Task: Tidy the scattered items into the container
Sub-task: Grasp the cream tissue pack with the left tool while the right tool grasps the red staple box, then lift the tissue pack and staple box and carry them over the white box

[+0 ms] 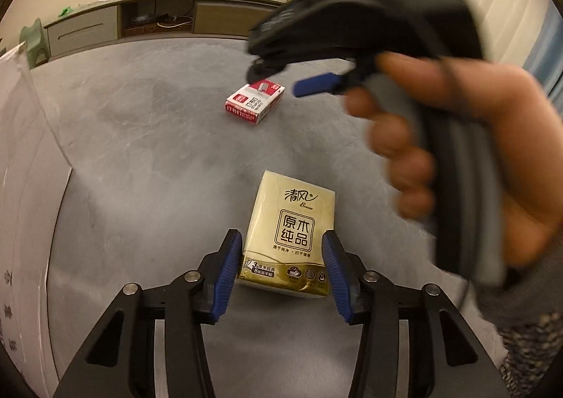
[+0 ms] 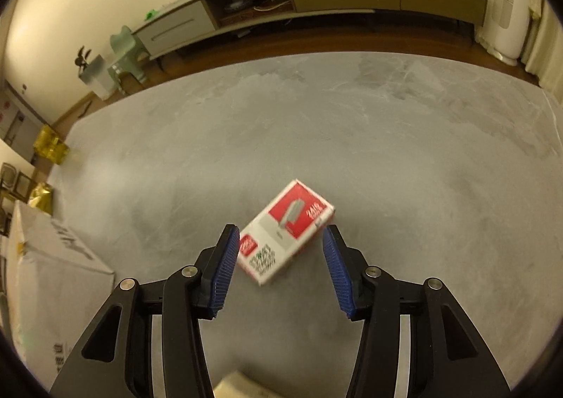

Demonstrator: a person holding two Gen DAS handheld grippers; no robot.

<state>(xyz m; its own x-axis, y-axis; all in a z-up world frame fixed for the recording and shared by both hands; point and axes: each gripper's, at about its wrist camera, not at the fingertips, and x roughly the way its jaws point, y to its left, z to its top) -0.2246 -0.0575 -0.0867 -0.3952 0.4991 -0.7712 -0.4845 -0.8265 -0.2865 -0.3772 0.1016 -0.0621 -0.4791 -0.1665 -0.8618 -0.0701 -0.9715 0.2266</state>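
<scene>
The left gripper (image 1: 281,271) spreads wide around a pale yellow tissue pack (image 1: 290,232) on the grey table (image 1: 140,151). The right gripper (image 2: 279,264) gapes wide about a red-and-white staple box (image 2: 285,231), beside a white cardboard box (image 2: 52,267).

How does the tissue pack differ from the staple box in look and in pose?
The tissue pack is pale yellow with a gold band; the staple box is red and white. The pack lies straight between the left gripper fingers; the box lies askew to the right gripper. Both rest flat on the grey table, inside open fingers.
</scene>
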